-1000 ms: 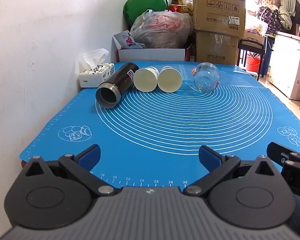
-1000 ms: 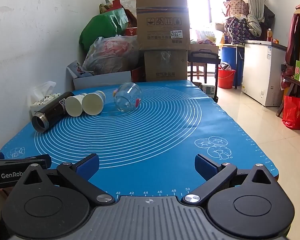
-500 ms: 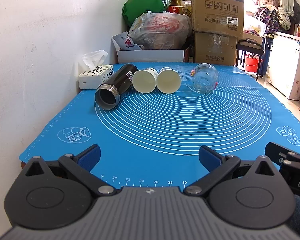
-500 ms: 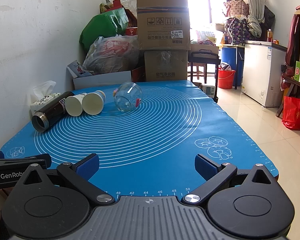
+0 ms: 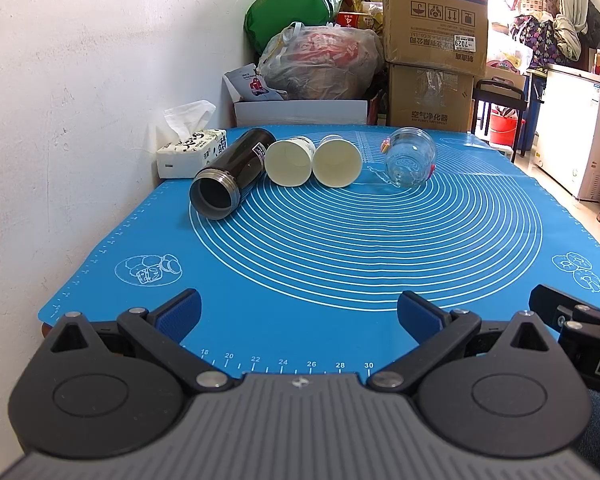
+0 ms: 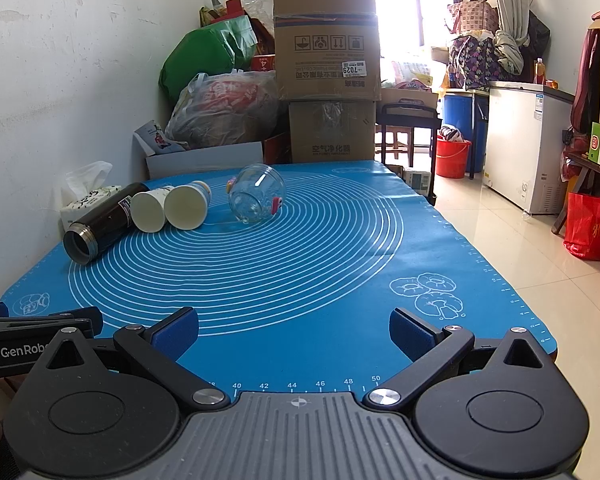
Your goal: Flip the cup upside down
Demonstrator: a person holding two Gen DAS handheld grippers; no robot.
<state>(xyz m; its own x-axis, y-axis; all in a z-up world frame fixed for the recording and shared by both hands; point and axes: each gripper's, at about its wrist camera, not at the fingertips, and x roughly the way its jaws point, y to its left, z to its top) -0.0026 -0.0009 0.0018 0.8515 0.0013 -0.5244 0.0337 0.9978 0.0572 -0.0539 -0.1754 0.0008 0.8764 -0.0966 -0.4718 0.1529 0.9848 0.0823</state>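
Observation:
Several cups lie on their sides in a row at the far side of the blue mat [image 5: 340,280]: a black steel flask [image 5: 230,178] [image 6: 102,222], two cream paper cups [image 5: 290,162] [image 5: 337,163] [image 6: 148,211] [image 6: 187,205] and a clear glass jar [image 5: 410,157] [image 6: 257,193]. My left gripper [image 5: 299,312] is open and empty over the mat's near edge, far from the cups. My right gripper [image 6: 294,326] is open and empty, also at the near edge, right of the left one.
A tissue box [image 5: 190,152] sits at the mat's far left against the white wall. Cardboard boxes [image 5: 434,46] and plastic bags [image 5: 320,60] are piled behind the table. A white freezer [image 6: 524,144] and red bags [image 6: 590,226] stand on the floor to the right.
The left wrist view has shifted slightly, so the cups sit a little higher in frame. The right gripper and all the cups have stayed still.

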